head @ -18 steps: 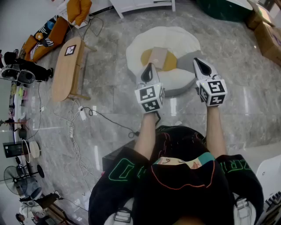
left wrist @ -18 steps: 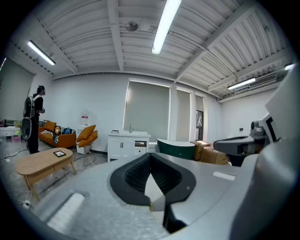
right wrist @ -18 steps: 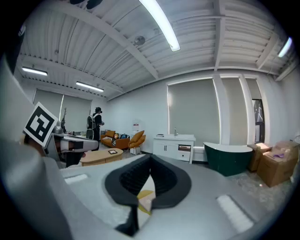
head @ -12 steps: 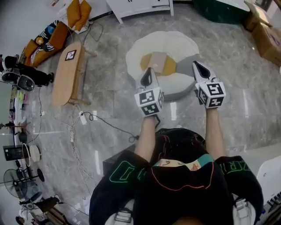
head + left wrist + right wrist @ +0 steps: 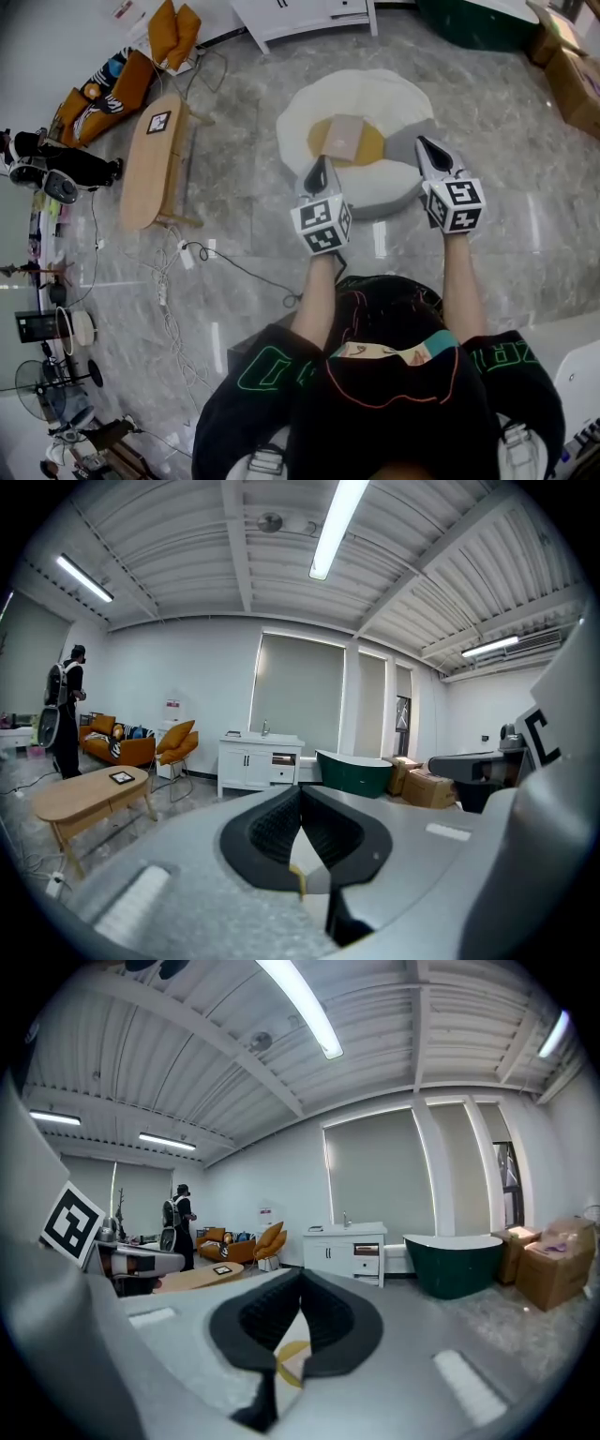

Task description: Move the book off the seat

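Observation:
A tan book [image 5: 343, 134] lies flat on the yellow centre of a white egg-shaped floor seat [image 5: 394, 98], seen in the head view straight ahead of me. My left gripper [image 5: 318, 169] hovers over the seat's near left edge, its jaws shut with nothing between them. My right gripper [image 5: 428, 148] hangs above the seat's grey near-right part, likewise shut and empty. Both tips stop short of the book and point toward it. In the left gripper view the left gripper [image 5: 301, 794] shows its closed dark pads, and in the right gripper view the right gripper [image 5: 301, 1282] does too.
A long oval wooden table [image 5: 155, 155] stands to the left with a small tablet on it. Cables and a power strip [image 5: 186, 255] trail over the marble floor at the left. Orange chairs [image 5: 173, 26], a white cabinet [image 5: 255, 761], a green tub [image 5: 457, 1262] and cardboard boxes [image 5: 574, 66] line the far side.
The view has slid a little, so the seat and book sit slightly lower and to the right in the head view. Both grippers keep their pose, shut.

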Tool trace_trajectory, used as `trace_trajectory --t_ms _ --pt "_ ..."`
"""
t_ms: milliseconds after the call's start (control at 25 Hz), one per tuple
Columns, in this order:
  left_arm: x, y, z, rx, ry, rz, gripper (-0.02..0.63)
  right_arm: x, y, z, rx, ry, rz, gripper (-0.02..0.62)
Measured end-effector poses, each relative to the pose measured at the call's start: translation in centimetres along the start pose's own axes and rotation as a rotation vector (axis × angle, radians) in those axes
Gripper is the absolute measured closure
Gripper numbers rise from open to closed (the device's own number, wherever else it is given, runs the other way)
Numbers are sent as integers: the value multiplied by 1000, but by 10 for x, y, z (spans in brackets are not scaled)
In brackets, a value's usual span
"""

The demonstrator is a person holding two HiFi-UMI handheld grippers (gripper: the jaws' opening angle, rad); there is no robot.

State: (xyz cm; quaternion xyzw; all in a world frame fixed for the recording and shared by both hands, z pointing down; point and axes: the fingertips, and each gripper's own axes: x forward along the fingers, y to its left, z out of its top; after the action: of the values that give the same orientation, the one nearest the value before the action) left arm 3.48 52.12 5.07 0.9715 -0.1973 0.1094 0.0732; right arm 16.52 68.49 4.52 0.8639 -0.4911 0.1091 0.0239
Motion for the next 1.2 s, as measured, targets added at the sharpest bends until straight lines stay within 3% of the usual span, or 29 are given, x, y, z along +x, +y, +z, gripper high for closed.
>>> trace_trajectory --t_ms 400,760,1000,1200 --pt "46 42 -28 -32 75 22 595 61 -5 -27 31 58 6 592" --pt "161 90 -47 -96 165 -2 595 178 -37 -32 31 117 -51 592" --pt "225 149 -74 -137 277 -19 595 278 -19 -61 72 218 -39 592" --pt "268 182 -101 -161 358 -56 595 320 -6 -85 78 307 -53 592"
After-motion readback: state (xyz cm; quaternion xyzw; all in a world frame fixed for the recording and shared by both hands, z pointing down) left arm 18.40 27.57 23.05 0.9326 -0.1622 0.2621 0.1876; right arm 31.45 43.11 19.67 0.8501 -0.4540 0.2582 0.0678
